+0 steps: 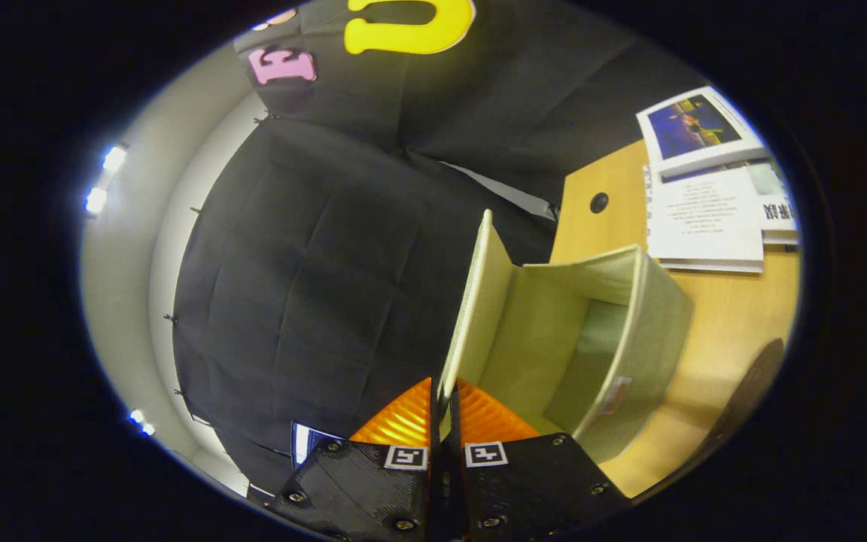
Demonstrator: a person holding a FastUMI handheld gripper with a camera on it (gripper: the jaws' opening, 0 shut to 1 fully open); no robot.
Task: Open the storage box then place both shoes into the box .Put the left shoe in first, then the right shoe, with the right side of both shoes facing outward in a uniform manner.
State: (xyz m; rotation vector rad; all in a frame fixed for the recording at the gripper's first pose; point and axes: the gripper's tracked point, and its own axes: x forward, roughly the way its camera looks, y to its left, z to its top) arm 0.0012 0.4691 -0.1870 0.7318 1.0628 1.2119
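A pale green fabric storage box (629,331) stands on the wooden table (712,331), seen tilted in this rolled view. Its lid (475,301) is swung up and stands on edge, running from between my fingers toward the black cloth wall. My gripper (442,410) is shut on the lid's near edge, one finger on each face of it. The box's inside shows bare walls and a darker green bottom. A dark rounded shape (749,391) sits on the table beyond the box; I cannot tell what it is.
Beyond the box, a stack of printed papers and a booklet (708,188) lies on the table. A small dark round hole (598,202) sits in the tabletop near the papers. The black cloth wall (313,263) hangs behind the table.
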